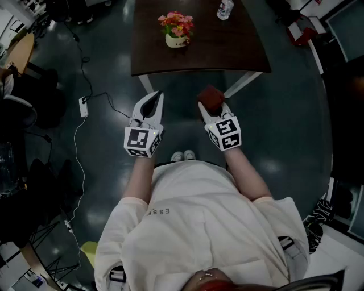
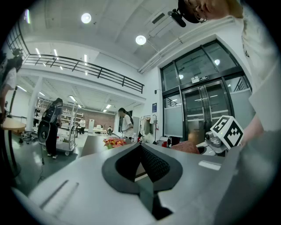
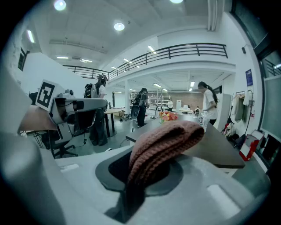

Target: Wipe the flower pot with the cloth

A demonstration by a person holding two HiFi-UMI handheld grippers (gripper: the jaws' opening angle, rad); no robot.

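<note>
Head view, item 1: white flower pot (image 1: 177, 40) w/ pink-orange flowers (image 1: 176, 24) in it, standing on dark table (image 1: 227, 51), well apart from both grippers. Item 2: bottle (image 1: 225, 8) near table's far edge, top cut off by frame; we couldn't tell its contents. We logged left gripper (image 1: 154, 101) jaws closed together, empty. Right gripper (image 1: 215, 111) jaws clamped reddish-brown knit cloth (image 1: 212, 98), which hid its tips. Pot label was too small to read.

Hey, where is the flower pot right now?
In the head view, the flower pot stands on the dark table at top centre, to the left of the bottle.
</note>
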